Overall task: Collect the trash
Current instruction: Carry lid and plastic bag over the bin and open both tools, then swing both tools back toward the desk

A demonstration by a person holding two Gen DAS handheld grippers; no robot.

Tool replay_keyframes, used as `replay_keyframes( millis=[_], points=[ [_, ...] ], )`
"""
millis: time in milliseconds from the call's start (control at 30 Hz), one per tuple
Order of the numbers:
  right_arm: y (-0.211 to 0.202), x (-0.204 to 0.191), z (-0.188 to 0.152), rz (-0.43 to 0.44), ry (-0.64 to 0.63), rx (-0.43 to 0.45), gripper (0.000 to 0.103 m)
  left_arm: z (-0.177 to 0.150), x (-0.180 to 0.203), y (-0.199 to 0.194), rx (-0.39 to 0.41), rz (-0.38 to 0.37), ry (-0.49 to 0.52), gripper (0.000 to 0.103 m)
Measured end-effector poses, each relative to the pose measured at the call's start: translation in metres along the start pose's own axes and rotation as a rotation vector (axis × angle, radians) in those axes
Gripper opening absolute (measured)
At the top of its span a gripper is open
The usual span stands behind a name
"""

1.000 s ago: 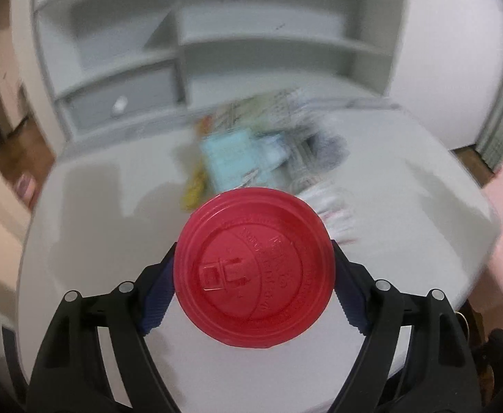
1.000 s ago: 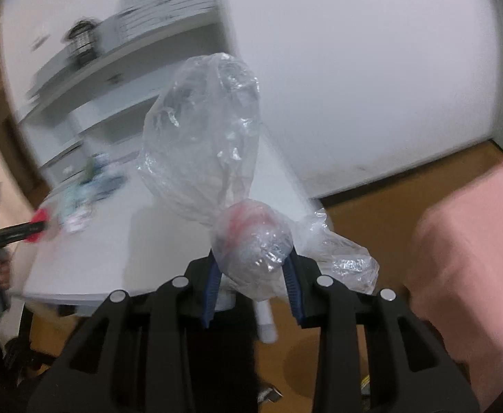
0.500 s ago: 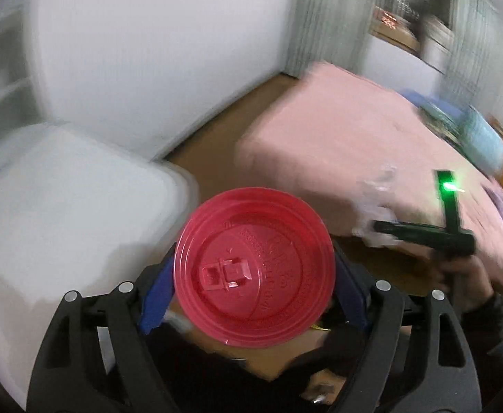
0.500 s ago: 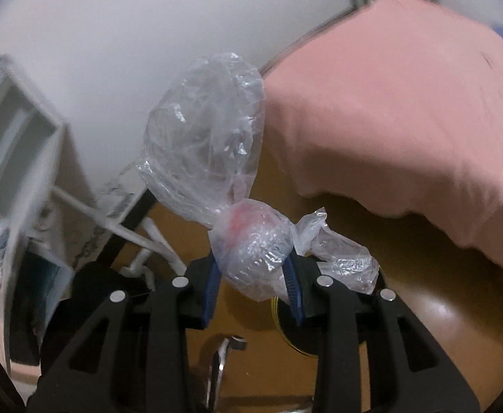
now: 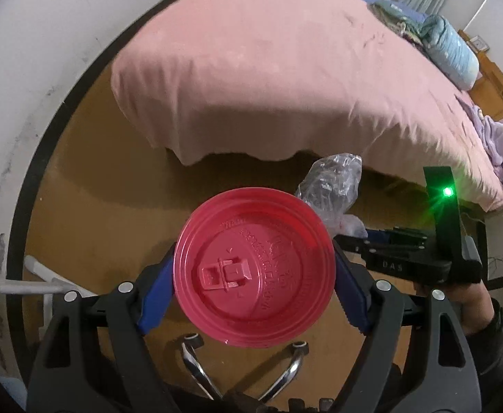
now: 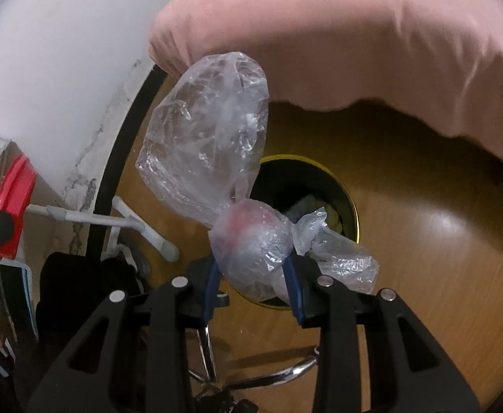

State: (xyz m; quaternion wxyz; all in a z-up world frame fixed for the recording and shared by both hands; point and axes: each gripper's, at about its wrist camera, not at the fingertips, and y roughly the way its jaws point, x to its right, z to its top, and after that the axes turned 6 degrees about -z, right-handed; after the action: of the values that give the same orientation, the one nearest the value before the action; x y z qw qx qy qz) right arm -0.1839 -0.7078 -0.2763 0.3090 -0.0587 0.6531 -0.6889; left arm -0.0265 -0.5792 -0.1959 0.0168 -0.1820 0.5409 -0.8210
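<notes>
Pink bed (image 5: 286, 69) fills the upper half of the left wrist view, from 10 to 3 o'clock, w/ a blue bundle (image 5: 452, 55) and purple cloth (image 5: 502, 144) at its far end around 2 o'clock. In the right wrist view the same bed takes 12 to 3. Wood floor (image 6: 423, 241) runs below it, white wall (image 6: 62, 51) w/ black baseboard at 9–11 o'clock.

Trash bin (image 6: 349, 203), round, dark inside w/ yellowish rim, sits on the floor near centre of the right wrist view, just behind the bag; some stuff is inside, can't tell what. Chrome chair legs (image 5: 196, 368) at 6 o'clock in both views.

Clear plastic bag (image 6: 210, 144): the right gripper (image 6: 251, 282) clamps its knotted lower part btwn the blue pads (image 6: 291, 292), narrow gap; the puffy part sticks up toward 11 o'clock, w/ something reddish in the knot. From the left wrist view the bag shows at 2 o'clock, over the floor.

Red cup lid (image 5: 255, 266), top face to camera, is held edge-to-edge by the left gripper (image 5: 255, 289), fingers spread wide to its width, above the floor at centre
</notes>
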Motion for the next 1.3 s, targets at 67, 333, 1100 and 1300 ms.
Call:
replay_keyframes(
  millis=[67, 333, 1100, 1300],
  points=[
    [0.003, 0.011, -0.001, 0.009, 0.01, -0.009, 0.034, 0.003, 0.002, 0.013, -0.032, -0.012, 0.008, 0.079],
    [0.006, 0.024, -0.003, 0.059, 0.026, -0.001, 0.062, 0.01, 0.008, 0.028, -0.059, -0.013, 0.05, 0.08],
    [-0.109, 0.015, -0.004, 0.009, 0.034, 0.221, 0.07, 0.021, 0.069, -0.017, -0.031, 0.004, 0.249, 0.093],
    [-0.14, -0.072, -0.008, 0.012, -0.172, 0.286, 0.075, -0.017, 0.031, -0.128, 0.15, 0.125, 0.185, 0.094]
  ],
)
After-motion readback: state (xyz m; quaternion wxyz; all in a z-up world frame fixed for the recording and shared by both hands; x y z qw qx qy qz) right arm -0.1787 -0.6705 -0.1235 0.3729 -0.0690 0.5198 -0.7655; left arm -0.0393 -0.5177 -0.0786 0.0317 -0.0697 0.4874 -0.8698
